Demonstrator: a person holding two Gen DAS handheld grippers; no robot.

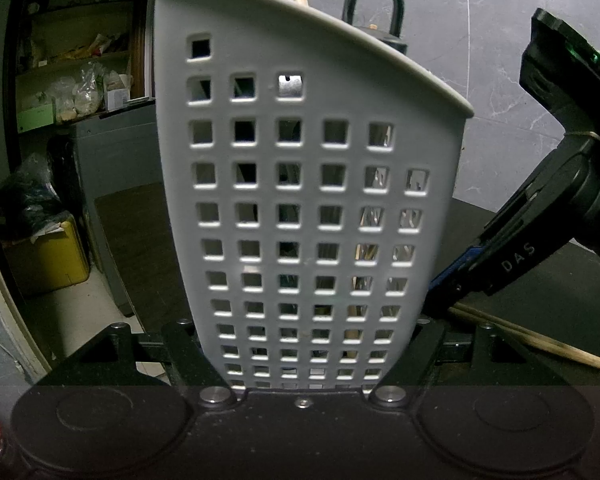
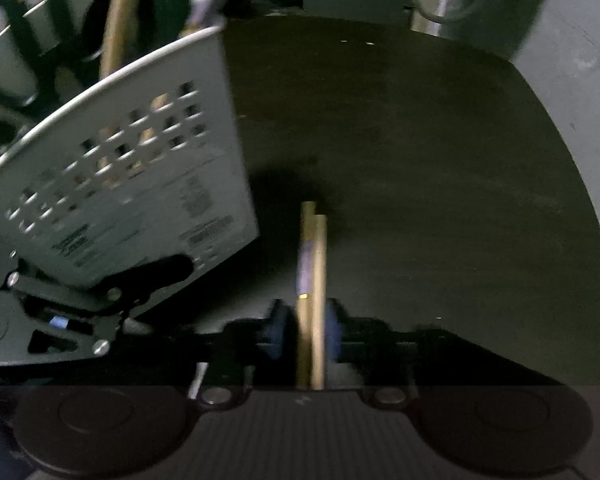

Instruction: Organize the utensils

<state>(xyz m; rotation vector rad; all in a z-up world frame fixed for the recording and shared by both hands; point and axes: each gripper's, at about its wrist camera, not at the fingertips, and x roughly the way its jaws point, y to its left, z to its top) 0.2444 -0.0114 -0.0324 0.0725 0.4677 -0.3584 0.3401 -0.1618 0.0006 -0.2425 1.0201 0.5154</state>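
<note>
White perforated plastic, a utensil caddy, clamped at its base by the left gripper, jaws set wide against both side walls and holding it tilted on the dark table. Already crowded inside: black-handled scissors, pale wooden handles, bits of metal glimpsed through the square holes. Down beside it, the right gripper nipped narrow on a pair of wooden chopsticks, blue pads pressing either side, sticks lying along the table surface just clear of the caddy's lower corner.

Risks, judged from this: two thin round sticks in one pinch could scissor apart or roll, one slipping free on the lift. Held low near one end (the long free length acting as a lever), likely to droop or swing and knock the caddy rim instead of dropping inside. Tilted caddy, heavy with handles at the top, could twist in its wide grip if bumped, spilling what is already in. Little free room at the mouth, so tips may snag on the scissors.

Readable writing: "DAS" in pale letters on the right gripper's body, seen from the left wrist. Printed label on the caddy wall, blurred, not legible.
</note>
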